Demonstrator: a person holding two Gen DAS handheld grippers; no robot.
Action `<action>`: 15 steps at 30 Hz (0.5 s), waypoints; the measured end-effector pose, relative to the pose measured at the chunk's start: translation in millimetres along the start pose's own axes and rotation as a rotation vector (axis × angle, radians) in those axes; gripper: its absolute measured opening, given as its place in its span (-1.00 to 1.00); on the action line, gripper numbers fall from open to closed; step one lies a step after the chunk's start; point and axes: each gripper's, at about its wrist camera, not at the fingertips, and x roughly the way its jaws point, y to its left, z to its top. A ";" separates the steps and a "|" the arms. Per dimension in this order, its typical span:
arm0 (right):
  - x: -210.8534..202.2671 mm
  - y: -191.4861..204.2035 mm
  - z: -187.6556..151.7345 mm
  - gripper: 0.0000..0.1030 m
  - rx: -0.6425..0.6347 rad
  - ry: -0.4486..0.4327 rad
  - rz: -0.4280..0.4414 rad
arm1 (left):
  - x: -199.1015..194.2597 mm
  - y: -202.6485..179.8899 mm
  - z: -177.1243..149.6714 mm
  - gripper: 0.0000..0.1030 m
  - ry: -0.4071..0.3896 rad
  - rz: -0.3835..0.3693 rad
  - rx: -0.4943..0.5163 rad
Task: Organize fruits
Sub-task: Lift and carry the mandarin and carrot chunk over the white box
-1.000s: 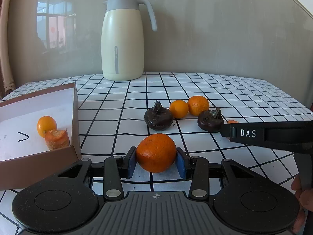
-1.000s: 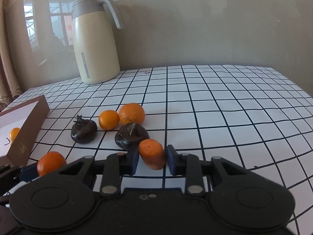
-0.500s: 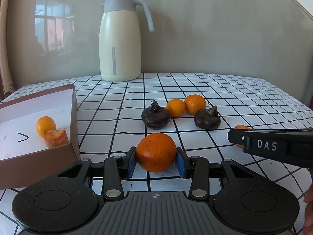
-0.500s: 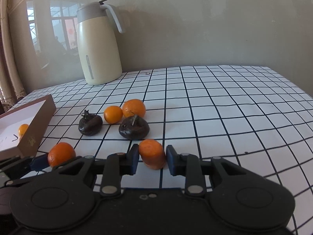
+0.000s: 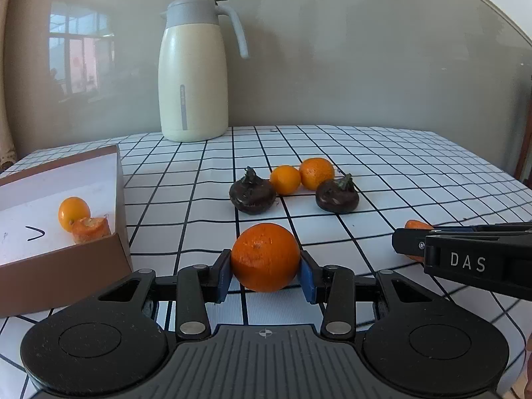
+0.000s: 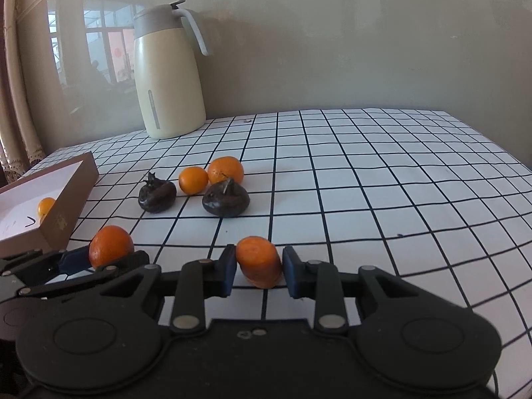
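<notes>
My left gripper (image 5: 265,272) is shut on a mandarin orange (image 5: 265,256), held just above the checked tablecloth; it also shows in the right wrist view (image 6: 111,246). My right gripper (image 6: 259,271) is shut on an orange carrot piece (image 6: 258,261). The brown box (image 5: 63,259) with a white inside sits at the left and holds a small orange (image 5: 73,212) and a carrot piece (image 5: 91,229). Two small oranges (image 5: 285,179) (image 5: 316,173) and two dark mangosteens (image 5: 252,193) (image 5: 336,196) lie in a cluster mid-table.
A cream thermos jug (image 5: 193,73) stands at the back by the wall. The right gripper's black body (image 5: 465,259) reaches in from the right in the left wrist view. The table's far and right edges show.
Both grippers have pulled back and risen a little with their loads, so the fruit cluster looks farther away. Both grips are unchanged.
</notes>
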 end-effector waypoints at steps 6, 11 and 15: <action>-11.3 3.5 -9.4 -0.59 0.015 -0.004 -0.005 | -9.6 3.6 -5.0 -0.19 0.001 -0.026 0.012; -26.9 10.3 -19.6 -0.60 0.018 -0.026 -0.008 | -16.9 4.7 -9.5 -0.20 -0.003 -0.043 0.023; -35.8 13.3 -25.1 -0.60 0.025 -0.033 -0.005 | -23.8 5.1 -13.7 -0.20 -0.005 -0.056 0.029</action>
